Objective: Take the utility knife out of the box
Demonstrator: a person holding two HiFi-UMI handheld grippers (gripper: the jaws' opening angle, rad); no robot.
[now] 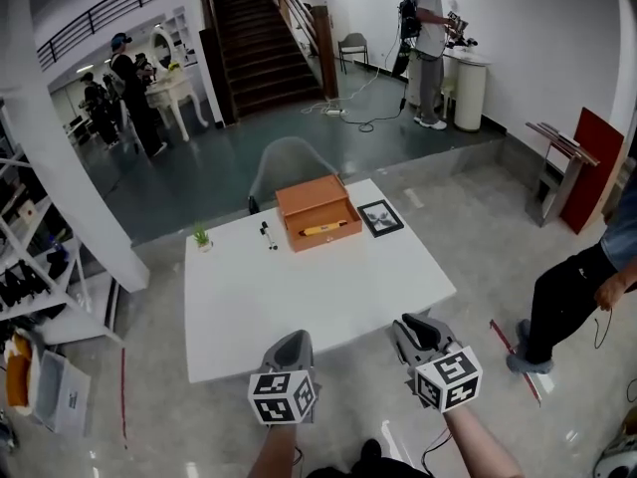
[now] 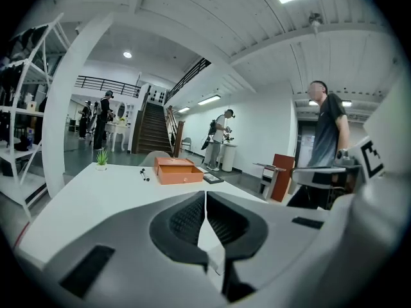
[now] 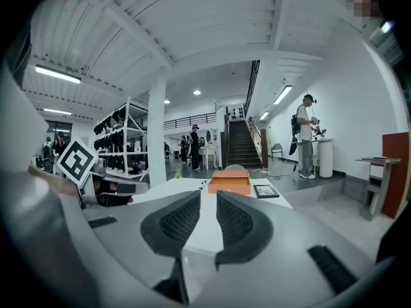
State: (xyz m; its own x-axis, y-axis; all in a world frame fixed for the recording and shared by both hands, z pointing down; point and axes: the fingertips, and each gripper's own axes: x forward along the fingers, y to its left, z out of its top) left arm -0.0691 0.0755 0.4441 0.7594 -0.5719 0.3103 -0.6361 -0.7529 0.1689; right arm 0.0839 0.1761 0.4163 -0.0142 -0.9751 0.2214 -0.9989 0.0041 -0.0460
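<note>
An orange box (image 1: 317, 210) stands open at the far side of the white table (image 1: 299, 307), and a yellow utility knife (image 1: 323, 229) lies inside it. The box also shows far ahead in the left gripper view (image 2: 174, 171) and the right gripper view (image 3: 230, 181), where the knife is hidden. My left gripper (image 1: 292, 341) hovers at the table's near edge, its jaws (image 2: 205, 197) shut with nothing in them. My right gripper (image 1: 414, 327) is beside it, its jaws (image 3: 209, 201) a narrow gap apart with nothing between them. Both are far from the box.
A small green plant (image 1: 202, 237) and a black pen (image 1: 268, 235) lie left of the box, and a black-framed card (image 1: 380, 218) lies to its right. A grey chair (image 1: 289, 167) stands behind the table. A person (image 1: 577, 287) stands at the right, and shelves (image 1: 30, 257) are on the left.
</note>
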